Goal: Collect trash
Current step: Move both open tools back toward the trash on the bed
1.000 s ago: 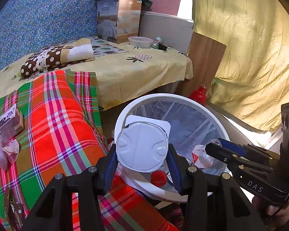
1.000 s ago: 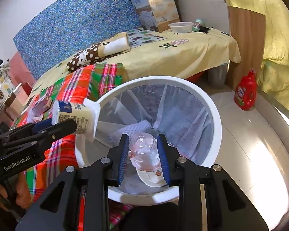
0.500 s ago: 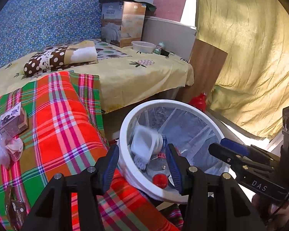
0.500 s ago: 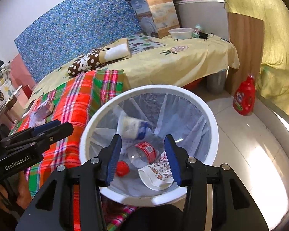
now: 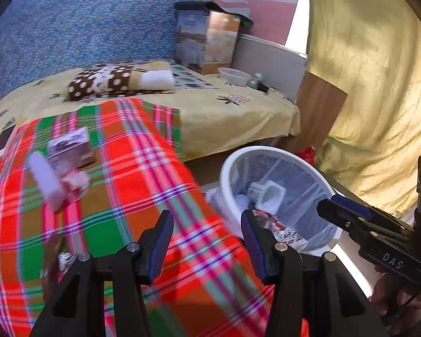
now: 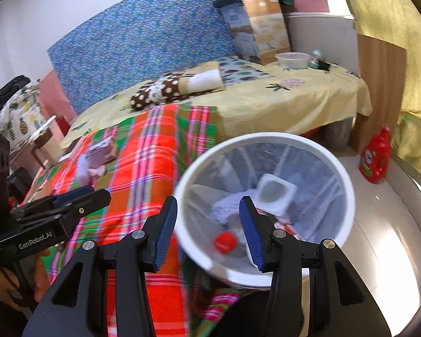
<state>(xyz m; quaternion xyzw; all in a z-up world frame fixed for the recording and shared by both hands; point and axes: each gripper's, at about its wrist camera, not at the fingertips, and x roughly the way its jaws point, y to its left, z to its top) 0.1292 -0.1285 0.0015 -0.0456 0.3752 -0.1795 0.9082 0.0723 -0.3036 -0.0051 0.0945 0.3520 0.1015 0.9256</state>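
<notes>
Both the left gripper (image 5: 207, 241) and right gripper (image 6: 209, 224) are hanging released, gripping nothing. The white cup (image 6: 276, 195) is lying inside the bin (image 6: 348, 196), beyond the right gripper's fingertips.

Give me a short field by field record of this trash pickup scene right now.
left claw: open, empty, over the plaid blanket
right claw: open, empty, at the bin's rim
trash bin: white, lined with a bag, on the floor beside the bed
in bin: white yogurt cup, red bottle cap
left on blanket: small carton, crumpled wrappers
</notes>
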